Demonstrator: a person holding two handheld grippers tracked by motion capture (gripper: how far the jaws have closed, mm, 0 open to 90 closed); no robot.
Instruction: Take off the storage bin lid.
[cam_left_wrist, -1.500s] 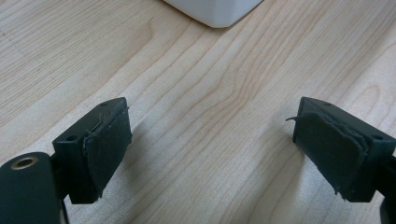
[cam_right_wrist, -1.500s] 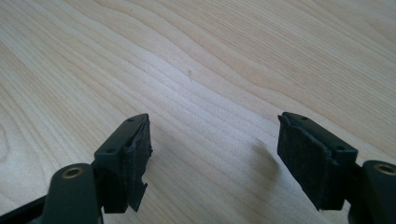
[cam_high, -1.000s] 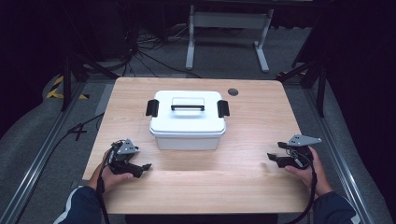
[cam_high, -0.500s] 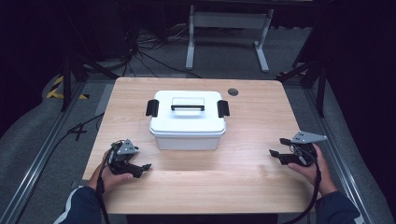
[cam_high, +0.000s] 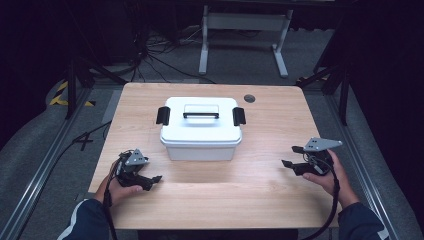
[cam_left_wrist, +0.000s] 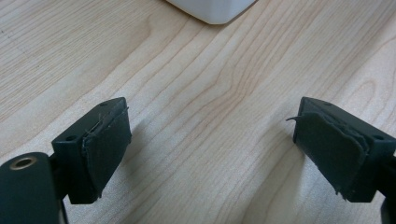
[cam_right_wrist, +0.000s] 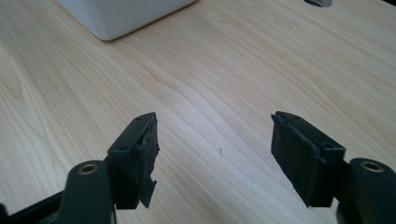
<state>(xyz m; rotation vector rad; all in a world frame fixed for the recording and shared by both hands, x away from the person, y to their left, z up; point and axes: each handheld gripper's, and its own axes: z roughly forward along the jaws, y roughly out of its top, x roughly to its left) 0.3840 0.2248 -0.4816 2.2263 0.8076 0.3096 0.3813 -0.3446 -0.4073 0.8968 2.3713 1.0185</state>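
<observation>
Nothing looks started: the white lidded storage box (cam_high: 201, 128) sits closed at the centre of the wooden table (cam_high: 260, 200), black latches down, while the left gripper (cam_high: 145, 179) at lower left and the right gripper (cam_high: 292, 161) at lower right rest wide open and empty.

Matt white plastic box (cam_high: 201, 130) on wood-grain table (cam_high: 260, 195)
</observation>
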